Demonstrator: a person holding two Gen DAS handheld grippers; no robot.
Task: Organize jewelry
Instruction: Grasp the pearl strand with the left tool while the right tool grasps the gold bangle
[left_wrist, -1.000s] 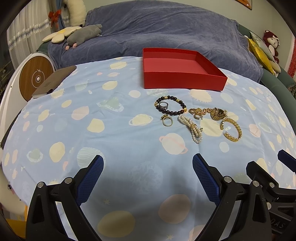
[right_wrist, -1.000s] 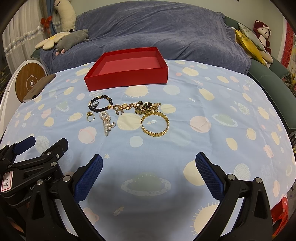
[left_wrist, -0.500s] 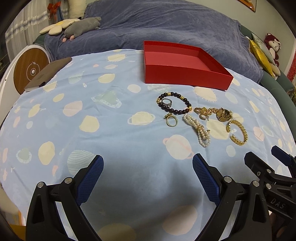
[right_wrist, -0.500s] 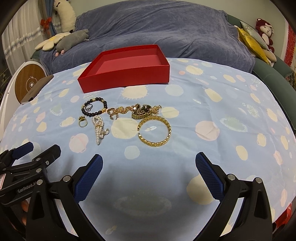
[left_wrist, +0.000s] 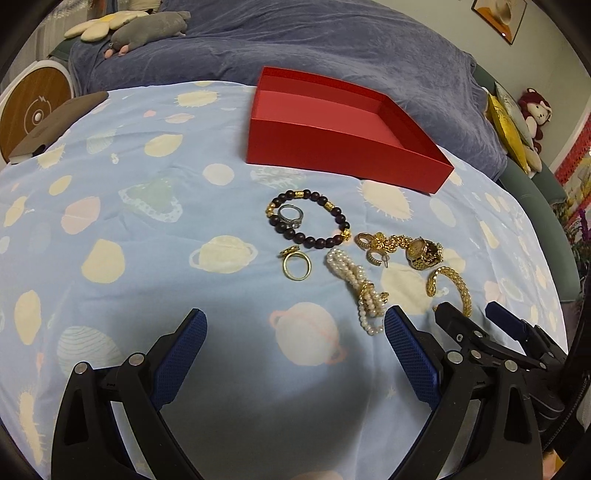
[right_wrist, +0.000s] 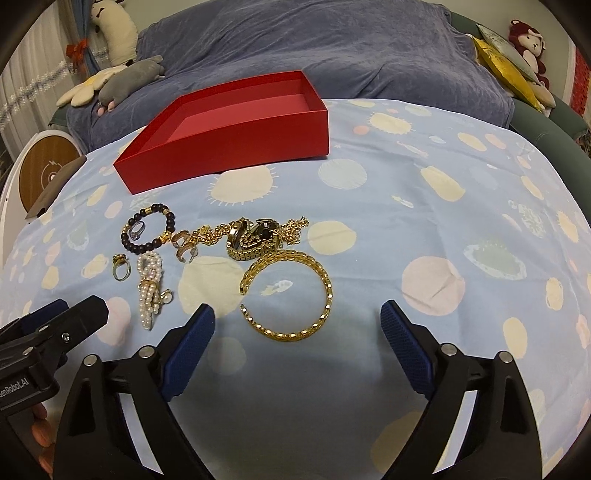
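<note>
While both tongs hover wide apart and hold nothing, the right gripper (right_wrist: 297, 317) has the gold bangle (right_wrist: 291, 295) just ahead between its tips. From the left gripper (left_wrist: 293, 328), the bangle is half hidden behind the other tool, but the gold ring (left_wrist: 296, 265) and pearl strand (left_wrist: 360, 286) lie close ahead. Beyond the jewelry sits the red box (right_wrist: 236, 129).
</note>
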